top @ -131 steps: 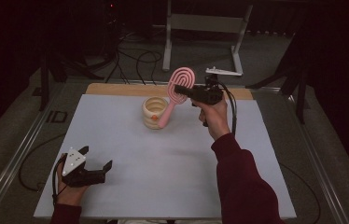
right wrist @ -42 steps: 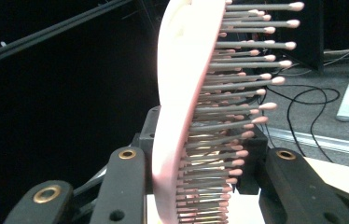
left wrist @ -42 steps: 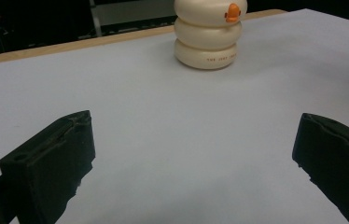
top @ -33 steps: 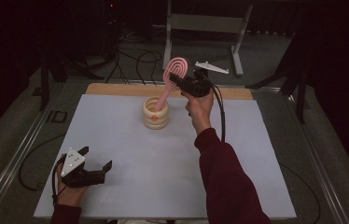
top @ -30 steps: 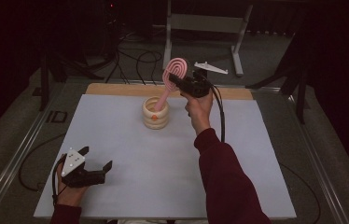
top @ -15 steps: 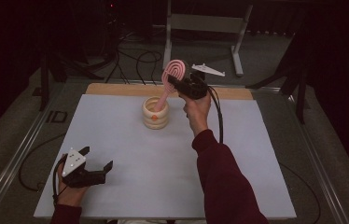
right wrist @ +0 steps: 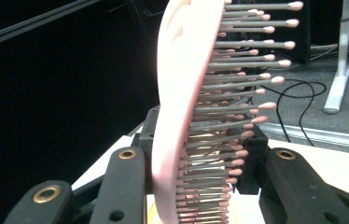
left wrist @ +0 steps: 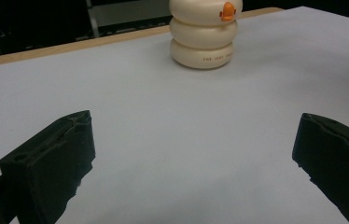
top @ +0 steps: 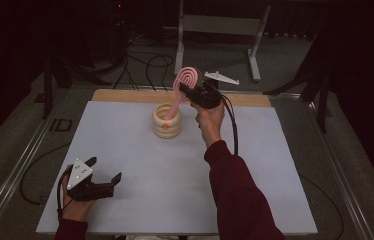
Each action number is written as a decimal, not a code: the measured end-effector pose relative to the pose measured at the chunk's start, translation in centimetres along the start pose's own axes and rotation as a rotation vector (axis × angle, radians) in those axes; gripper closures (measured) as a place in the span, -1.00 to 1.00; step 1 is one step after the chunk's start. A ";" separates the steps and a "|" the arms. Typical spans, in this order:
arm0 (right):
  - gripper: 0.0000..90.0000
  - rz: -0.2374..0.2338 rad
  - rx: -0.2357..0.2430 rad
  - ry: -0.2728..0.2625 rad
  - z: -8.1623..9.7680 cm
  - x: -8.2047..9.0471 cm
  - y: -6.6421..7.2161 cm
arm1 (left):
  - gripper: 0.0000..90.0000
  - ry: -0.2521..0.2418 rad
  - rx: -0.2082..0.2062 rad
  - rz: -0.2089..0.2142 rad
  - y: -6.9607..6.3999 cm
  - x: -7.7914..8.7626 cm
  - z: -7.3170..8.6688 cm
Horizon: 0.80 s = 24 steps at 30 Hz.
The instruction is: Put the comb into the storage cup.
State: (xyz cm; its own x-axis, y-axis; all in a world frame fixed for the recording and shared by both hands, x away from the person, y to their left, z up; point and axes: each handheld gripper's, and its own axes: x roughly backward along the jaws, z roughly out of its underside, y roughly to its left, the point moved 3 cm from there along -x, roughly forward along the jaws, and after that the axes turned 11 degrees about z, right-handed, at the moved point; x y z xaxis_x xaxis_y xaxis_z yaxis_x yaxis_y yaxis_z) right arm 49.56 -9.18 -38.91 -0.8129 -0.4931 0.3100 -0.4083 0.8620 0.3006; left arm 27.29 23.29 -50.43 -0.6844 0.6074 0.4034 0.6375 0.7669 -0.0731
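At the lower left of the high view, our left gripper point(top: 106, 180) rests on the white table point(top: 140, 200), jaws spread and empty. Past it, above frame centre, our right gripper point(top: 185, 93), forearm raised, pinches the pink hairbrush point(top: 184, 81), whose handle slants into the cream ringed holder point(top: 167, 120). We judge the seating unfinished, with lowering and release left.

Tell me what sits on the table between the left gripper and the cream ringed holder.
Nothing: between the left gripper and the cream ringed holder lies only bare white table, seen in the left gripper view and the high view.
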 end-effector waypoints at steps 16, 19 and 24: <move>0.42 0.003 0.008 0.014 0.8 -0.6 0.4 | -1.00 -0.002 0.002 0.003 0.0 0.0 0.0; 0.42 0.002 0.009 0.020 1.0 -0.8 0.5 | -1.00 -0.004 0.001 0.002 -0.1 0.0 0.0; 0.42 0.001 0.009 0.025 1.3 -1.0 0.6 | -1.00 -0.006 0.001 0.001 0.0 0.0 0.0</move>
State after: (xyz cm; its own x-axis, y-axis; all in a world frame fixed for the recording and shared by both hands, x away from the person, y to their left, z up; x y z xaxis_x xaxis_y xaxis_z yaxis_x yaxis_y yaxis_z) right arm 49.64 -8.02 -40.23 -0.8027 -0.4950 0.3327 -0.4113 0.8634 0.2923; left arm 27.28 23.27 -50.40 -0.6859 0.6095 0.3976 0.6379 0.7665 -0.0747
